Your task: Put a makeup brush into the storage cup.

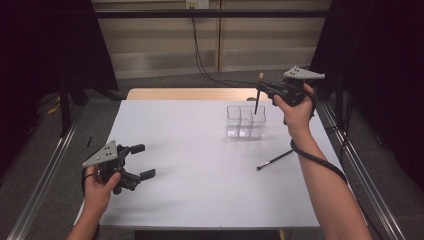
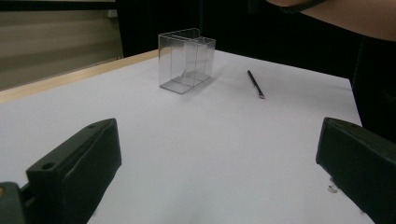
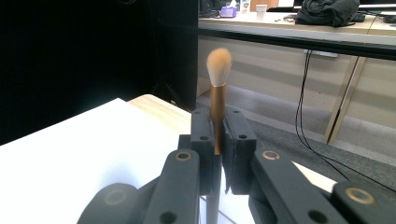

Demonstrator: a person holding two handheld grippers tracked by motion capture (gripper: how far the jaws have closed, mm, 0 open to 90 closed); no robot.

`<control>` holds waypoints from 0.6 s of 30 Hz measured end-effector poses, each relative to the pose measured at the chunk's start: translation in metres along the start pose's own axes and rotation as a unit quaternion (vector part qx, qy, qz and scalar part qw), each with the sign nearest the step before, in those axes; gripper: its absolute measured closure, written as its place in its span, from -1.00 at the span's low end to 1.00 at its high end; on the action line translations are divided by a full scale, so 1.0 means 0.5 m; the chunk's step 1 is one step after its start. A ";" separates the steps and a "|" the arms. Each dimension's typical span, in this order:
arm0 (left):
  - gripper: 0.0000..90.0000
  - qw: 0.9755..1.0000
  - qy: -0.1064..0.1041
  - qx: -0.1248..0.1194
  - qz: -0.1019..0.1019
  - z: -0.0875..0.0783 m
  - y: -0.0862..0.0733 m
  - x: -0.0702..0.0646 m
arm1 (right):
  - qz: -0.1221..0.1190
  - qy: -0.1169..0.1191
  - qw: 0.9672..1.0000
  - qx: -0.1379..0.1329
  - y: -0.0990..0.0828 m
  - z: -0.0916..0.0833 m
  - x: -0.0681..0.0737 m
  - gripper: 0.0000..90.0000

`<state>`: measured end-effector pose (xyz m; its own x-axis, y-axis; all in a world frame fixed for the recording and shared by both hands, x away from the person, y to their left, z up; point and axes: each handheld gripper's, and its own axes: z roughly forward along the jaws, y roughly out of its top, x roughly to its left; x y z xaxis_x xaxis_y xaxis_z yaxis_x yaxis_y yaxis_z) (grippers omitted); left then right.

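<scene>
- The right hand-held gripper is clenched on a makeup brush, which stands upright with its pale bristles on top.
- The lower end of this brush hangs over the clear organizer, above its right compartment.
- A second brush, dark and thin, lies flat on the white tabletop, near the organizer, on its right and closer to the person.
- The left hand-held gripper is released, its jaws wide apart with nothing between them, well apart from the organizer at the near left.
</scene>
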<state>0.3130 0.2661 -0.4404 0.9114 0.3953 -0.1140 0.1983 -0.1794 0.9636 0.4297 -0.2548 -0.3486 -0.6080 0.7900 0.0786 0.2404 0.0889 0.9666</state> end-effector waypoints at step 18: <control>-1.00 1.000 0.000 0.001 0.003 0.001 0.000 -0.001 | 0.003 0.000 1.000 0.004 -0.024 -0.006 -0.002 0.88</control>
<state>0.3127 0.2651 -0.4402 0.9127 0.3944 -0.1072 0.1923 -0.1832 0.9641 0.4254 -0.2585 -0.3594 -0.6064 0.7907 0.0842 0.2500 0.0891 0.9641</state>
